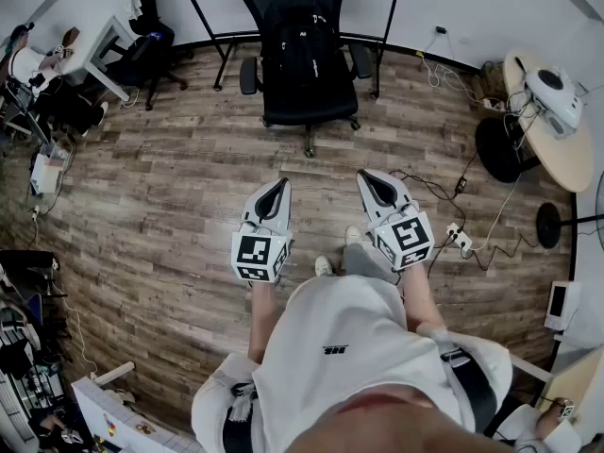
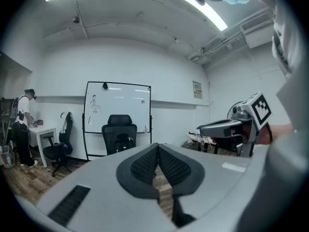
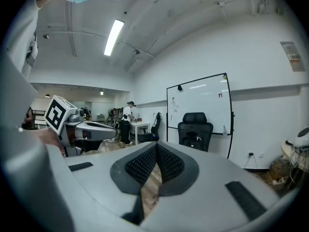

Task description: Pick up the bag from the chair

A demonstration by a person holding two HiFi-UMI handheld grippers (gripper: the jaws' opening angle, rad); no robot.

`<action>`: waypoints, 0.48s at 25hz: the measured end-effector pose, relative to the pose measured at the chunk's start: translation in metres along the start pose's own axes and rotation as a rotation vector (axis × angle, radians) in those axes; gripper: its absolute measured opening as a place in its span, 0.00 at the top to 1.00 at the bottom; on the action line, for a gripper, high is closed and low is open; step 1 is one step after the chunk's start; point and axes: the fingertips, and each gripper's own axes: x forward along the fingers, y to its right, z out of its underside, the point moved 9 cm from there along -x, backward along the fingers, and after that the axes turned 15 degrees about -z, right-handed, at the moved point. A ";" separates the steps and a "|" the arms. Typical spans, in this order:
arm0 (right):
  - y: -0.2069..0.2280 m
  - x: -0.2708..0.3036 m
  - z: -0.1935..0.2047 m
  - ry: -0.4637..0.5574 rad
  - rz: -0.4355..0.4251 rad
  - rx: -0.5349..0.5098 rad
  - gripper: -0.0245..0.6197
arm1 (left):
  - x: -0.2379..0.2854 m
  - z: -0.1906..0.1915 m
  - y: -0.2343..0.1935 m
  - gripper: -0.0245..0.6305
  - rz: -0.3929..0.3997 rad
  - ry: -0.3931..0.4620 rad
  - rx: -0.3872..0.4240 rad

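Note:
A black bag (image 1: 300, 53) rests on the seat of a black office chair (image 1: 304, 8) by the far wall. The chair stands well ahead of both grippers. My left gripper (image 1: 277, 187) and right gripper (image 1: 364, 177) are held side by side above the wooden floor, both shut with nothing between their pads. In the left gripper view the chair (image 2: 119, 122) and the bag (image 2: 124, 141) show in the distance beyond the gripper (image 2: 158, 147). The right gripper view has the chair (image 3: 195, 122) and bag (image 3: 197, 140) past the gripper (image 3: 157, 146).
A whiteboard on a stand (image 2: 118, 105) is behind the chair. A white desk (image 1: 99, 50) with a second chair (image 1: 142, 36) and a person (image 2: 21, 124) are at the left. Right: a round table (image 1: 557, 121), a power strip (image 1: 461, 239) and cables on the floor.

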 end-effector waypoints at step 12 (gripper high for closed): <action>0.003 0.029 0.005 0.010 0.030 0.000 0.97 | 0.020 0.003 -0.025 0.95 0.026 0.019 0.009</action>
